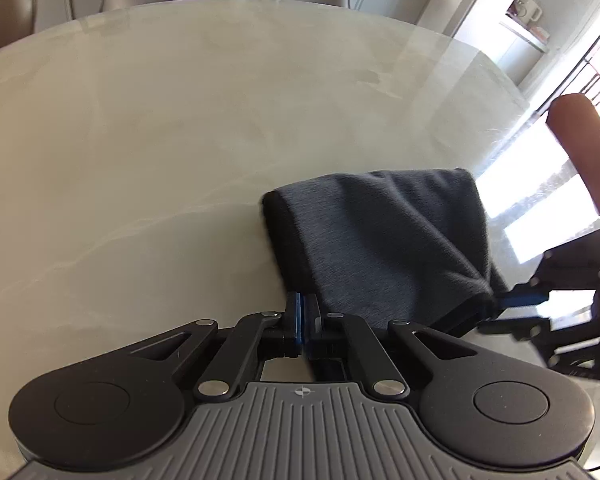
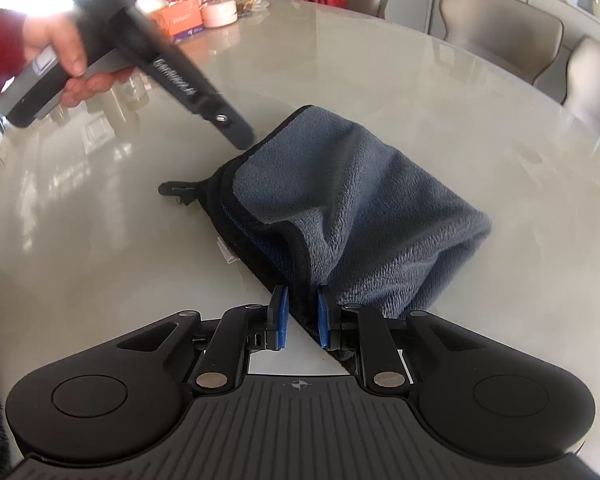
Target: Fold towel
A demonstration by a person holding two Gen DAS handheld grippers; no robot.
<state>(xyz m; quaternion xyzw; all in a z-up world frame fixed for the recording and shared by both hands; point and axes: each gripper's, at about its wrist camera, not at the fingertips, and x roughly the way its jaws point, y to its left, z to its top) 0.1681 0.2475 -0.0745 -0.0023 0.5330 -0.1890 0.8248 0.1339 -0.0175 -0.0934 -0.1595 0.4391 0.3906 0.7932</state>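
A grey-blue towel (image 2: pixel 352 208) with a black hem lies folded over on the pale marble table (image 2: pixel 100 260); it also shows in the left wrist view (image 1: pixel 380 240). My left gripper (image 1: pixel 302 320) is shut on the towel's near left corner. In the right wrist view the left gripper (image 2: pixel 244 140) reaches the towel's far edge, held by a hand. My right gripper (image 2: pixel 301 316) is open, its blue pads either side of the towel's black hem, which hangs between them. The right gripper (image 1: pixel 516 308) shows at the towel's right corner in the left wrist view.
Beige chairs (image 2: pixel 500 28) stand around the table's far edge. An orange box (image 2: pixel 180 20) and round containers (image 2: pixel 220 12) sit at the far left of the table. A small black loop (image 2: pixel 176 189) sticks out from the towel's left side.
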